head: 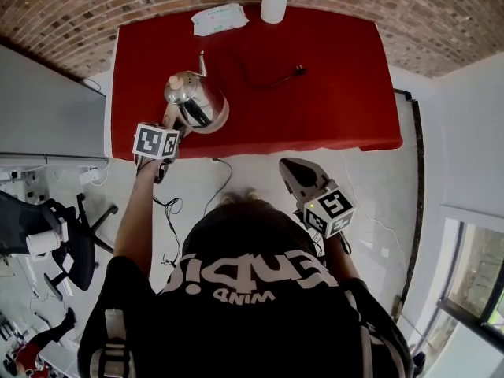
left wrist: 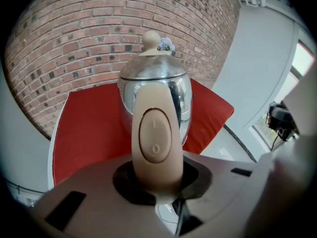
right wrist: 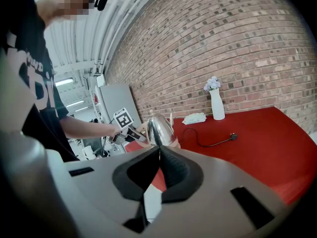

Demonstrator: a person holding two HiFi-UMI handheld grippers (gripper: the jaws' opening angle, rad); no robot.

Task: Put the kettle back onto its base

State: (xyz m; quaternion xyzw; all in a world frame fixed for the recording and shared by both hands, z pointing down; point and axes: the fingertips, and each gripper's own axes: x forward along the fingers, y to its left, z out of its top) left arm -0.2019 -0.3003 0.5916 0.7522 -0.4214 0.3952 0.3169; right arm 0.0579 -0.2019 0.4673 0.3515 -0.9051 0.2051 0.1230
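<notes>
A person is standing at the front edge of a red table (head: 339, 93), the left gripper (head: 172, 128) pinching the beige handle (left wrist: 155, 138) of a steel kettle (head: 193, 97). Its jaws are pressing on the handle just below the switch. The kettle is sitting upright near the table's front left corner, over a pale round base (head: 221, 119) whose rim is peeking out beneath it. Whether it is fully seated cannot be told.

The step in hand looks like the final setting-down. It calls for holding the kettle level, centring its bottom over the base, going straight down, and loosening the grip only once the kettle is resting flat. A tilt could be catching the rim or dragging the base by its cord (head: 264, 81), which is lying loose toward the table's middle.

The left arm is reaching out straight over the table's front edge, with its gripper pointing steeply down. The right gripper (right wrist: 158, 152) is hanging short of that edge, close to the body on a bent arm. Its jaws are pressed together on nothing, and it is aiming gently down.
</notes>
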